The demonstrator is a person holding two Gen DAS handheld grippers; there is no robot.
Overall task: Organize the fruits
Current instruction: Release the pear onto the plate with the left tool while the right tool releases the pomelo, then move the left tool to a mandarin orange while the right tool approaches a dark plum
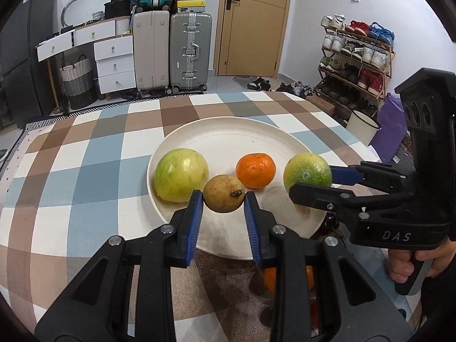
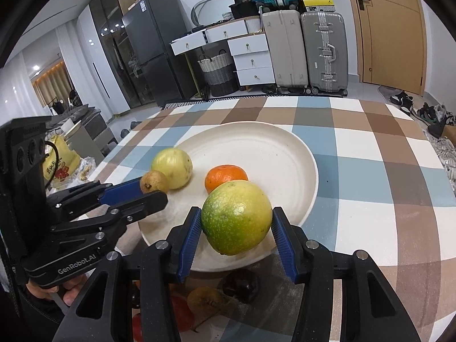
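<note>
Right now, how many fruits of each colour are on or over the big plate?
Green-yellow: 2, the big one on the plate and the one in the right gripper
Orange: 1, the mandarin
Brownish-yellow: 1, the small fruit in the left gripper
Total: 4

More fruit lies near the plate's front edge, mostly hidden, so not counted.

A matt, off-white plate (image 1: 228,131), ceramic by its look, is being carried on a checked cloth (image 1: 85,176) spread over the bench. Ribbed blue pads, rubbery in appearance, are being shown on matt black plastic fingers (image 1: 196,213). A dull, speckled brown skin is being shown by the small fruit (image 1: 223,193); a dimpled, faintly glossy peel by the mandarin (image 1: 255,170).
</note>
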